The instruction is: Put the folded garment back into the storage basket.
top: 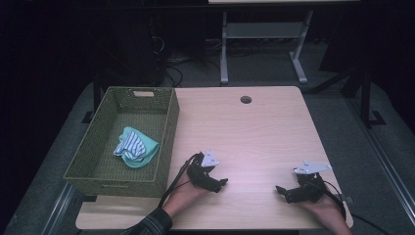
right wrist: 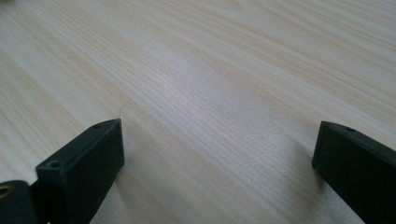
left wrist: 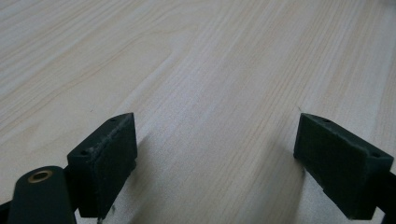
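A: Item one, far left: green woven basket [top: 105, 161], set on the left edge of the table [top: 254, 142]. Contents?

B: One folded cloth [top: 135, 147], teal with a striped part, lying on the basket floor toward its right wall. Nothing else shows inside.

A: Item two, left gripper [top: 221, 185]?

B: Resting low over the bare wood just right of the basket, near the front edge. In the left gripper view its jaws stand wide apart with only wood grain between them. Released, holding nothing.

A: Item three, right gripper [top: 280, 190]?

B: Well apart from the left one, toward the table's front right corner, pointing inward. In the right gripper view its jaws are likewise spread, with plain tabletop between them. Also released.

A: Status of the work?

B: Judged from the layout, the cloth is stowed in the basket and both tools are free of it. No further cloth is seen on the table, so I judge the putting-away done, with little or nothing left.

A: Remaining entry?

B: A round cable hole [top: 245, 99] near the table's far edge.
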The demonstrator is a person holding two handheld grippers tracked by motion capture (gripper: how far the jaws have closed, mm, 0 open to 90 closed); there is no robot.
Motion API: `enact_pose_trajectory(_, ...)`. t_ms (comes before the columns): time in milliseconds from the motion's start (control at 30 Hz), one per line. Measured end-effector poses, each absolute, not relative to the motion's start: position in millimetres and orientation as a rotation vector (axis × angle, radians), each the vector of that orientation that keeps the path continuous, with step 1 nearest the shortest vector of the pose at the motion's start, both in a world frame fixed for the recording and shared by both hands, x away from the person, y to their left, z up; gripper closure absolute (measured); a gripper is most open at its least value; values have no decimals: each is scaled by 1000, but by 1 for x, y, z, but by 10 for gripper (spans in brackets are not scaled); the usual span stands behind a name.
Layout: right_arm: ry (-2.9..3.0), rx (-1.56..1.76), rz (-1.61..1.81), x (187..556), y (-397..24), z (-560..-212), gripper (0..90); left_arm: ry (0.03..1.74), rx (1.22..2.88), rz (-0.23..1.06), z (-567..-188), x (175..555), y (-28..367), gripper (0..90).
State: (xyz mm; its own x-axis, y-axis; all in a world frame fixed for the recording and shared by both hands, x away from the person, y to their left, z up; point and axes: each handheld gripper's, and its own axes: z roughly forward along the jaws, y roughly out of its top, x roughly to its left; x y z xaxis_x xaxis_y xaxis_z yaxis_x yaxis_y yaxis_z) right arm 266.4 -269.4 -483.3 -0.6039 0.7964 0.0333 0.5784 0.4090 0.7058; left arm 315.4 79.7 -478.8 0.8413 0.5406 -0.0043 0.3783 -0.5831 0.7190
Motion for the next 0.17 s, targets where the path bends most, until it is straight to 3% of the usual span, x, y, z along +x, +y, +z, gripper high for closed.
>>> enact_pose_trajectory(167,2361,1193,999,266,-269,-483,17,667,2261,278,-479,315,80,124)
